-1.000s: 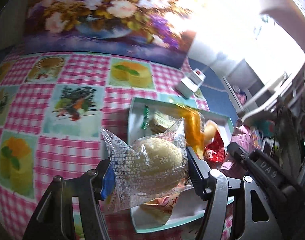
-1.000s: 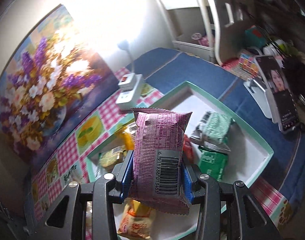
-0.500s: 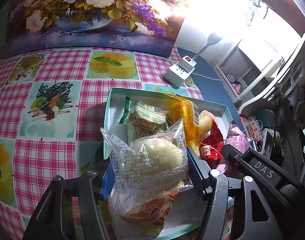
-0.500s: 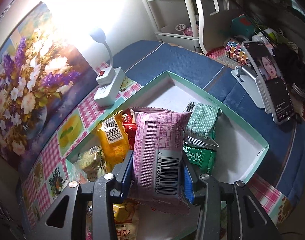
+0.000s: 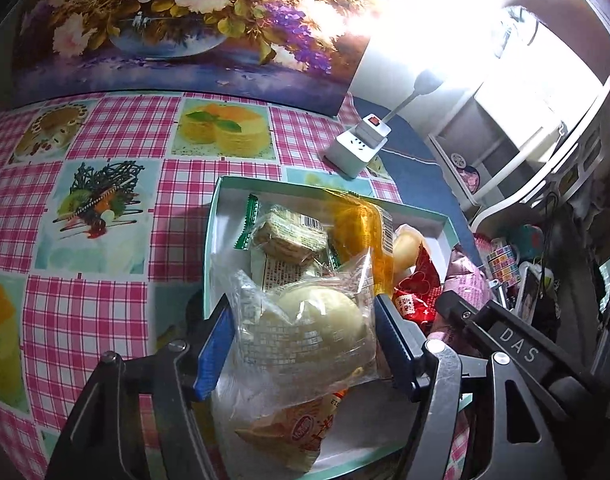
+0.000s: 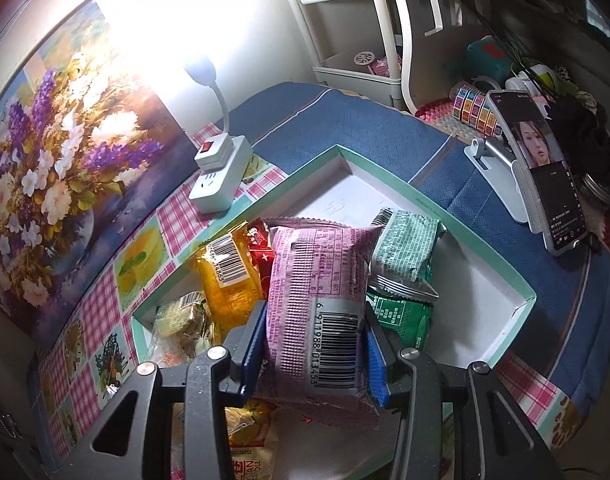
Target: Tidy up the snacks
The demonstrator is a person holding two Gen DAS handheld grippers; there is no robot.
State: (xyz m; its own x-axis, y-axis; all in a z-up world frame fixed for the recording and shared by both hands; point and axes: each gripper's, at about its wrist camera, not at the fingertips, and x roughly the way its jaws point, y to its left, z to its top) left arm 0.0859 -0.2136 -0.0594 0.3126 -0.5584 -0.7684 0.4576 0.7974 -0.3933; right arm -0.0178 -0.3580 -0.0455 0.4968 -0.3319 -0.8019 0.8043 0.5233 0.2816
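My left gripper (image 5: 305,340) is shut on a clear-wrapped pale bun (image 5: 317,320), held low over the near left part of the teal-rimmed box (image 5: 209,248). My right gripper (image 6: 315,344) is shut on a pink snack packet (image 6: 317,300) with a barcode, held over the middle of the same box (image 6: 485,256). Inside lie an orange packet (image 6: 229,280), red packets (image 6: 261,258), green packets (image 6: 407,248), a wafer pack (image 5: 289,236) and an orange-printed packet (image 5: 301,432) under the bun. The right gripper's body (image 5: 517,352) shows in the left wrist view.
The box sits on a pink checked tablecloth (image 5: 85,312). A white power strip with a lamp (image 6: 221,176) stands behind it, in front of a flower painting (image 5: 165,20). A phone on a stand (image 6: 545,172), small toys and a white shelf (image 6: 357,64) are at the right.
Both grippers have come lower and closer over the box with their snacks still held; more of the box's contents shows beneath them.
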